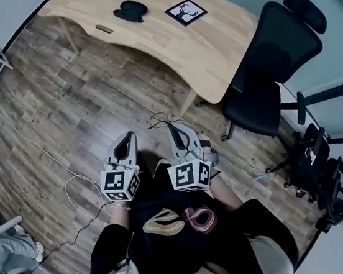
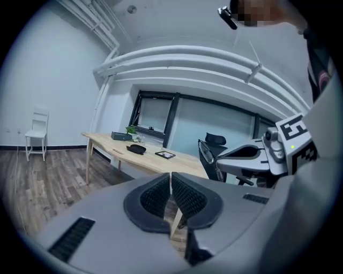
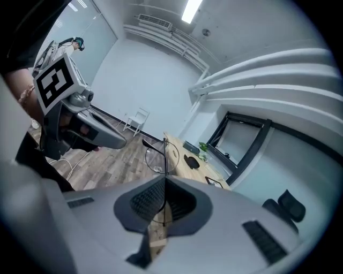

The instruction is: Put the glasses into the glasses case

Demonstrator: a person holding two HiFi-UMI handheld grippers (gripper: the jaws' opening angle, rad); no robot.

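the person holds both grippers side by side close to the body, pointing forward and a little down. the right gripper (image 3: 164, 181) is clenched on the glasses (image 3: 155, 155), which stick out past its tips. the left gripper (image 2: 171, 179) is closed and empty. the case (image 1: 131, 10) lies on the desk (image 1: 210, 47), well ahead of both tips.

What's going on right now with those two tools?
Right tool shut on glasses. Left tool shut, empty. Glasses case on wooden desk, across open floor.
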